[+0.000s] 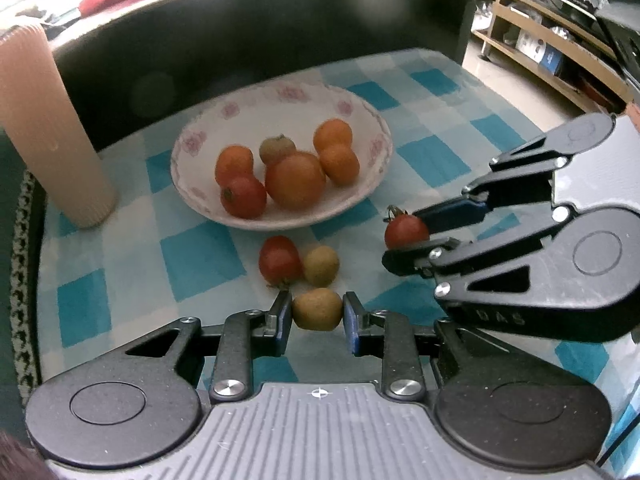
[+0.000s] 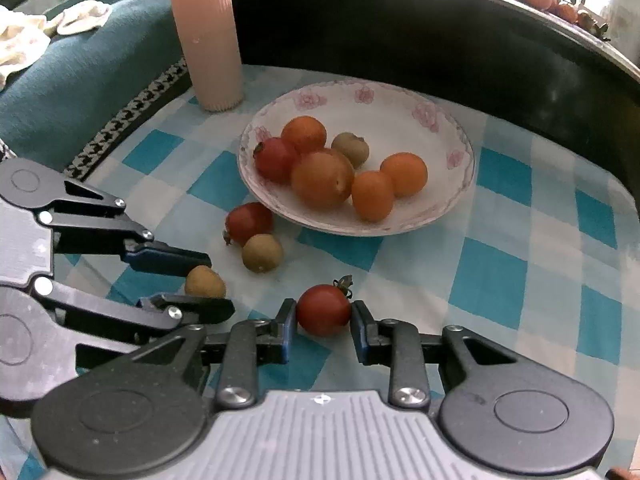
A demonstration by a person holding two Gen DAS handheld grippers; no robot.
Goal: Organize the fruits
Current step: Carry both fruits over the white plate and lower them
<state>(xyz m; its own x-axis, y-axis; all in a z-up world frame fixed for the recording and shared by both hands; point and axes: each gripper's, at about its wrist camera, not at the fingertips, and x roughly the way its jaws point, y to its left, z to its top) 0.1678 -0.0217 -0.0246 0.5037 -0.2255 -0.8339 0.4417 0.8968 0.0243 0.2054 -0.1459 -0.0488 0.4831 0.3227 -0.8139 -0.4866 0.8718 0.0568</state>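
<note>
A white flowered bowl holds several orange and red fruits and one brown one. My left gripper is shut on a brown longan just above the checked cloth. My right gripper is shut on a red cherry tomato with a green stem, to the right of the left gripper. A second red tomato and a second longan lie on the cloth between the grippers and the bowl.
A tall ribbed pink cup stands left of the bowl. A dark curved table edge rises behind the bowl. A teal cushion lies at the left. The blue-and-white checked cloth covers the table.
</note>
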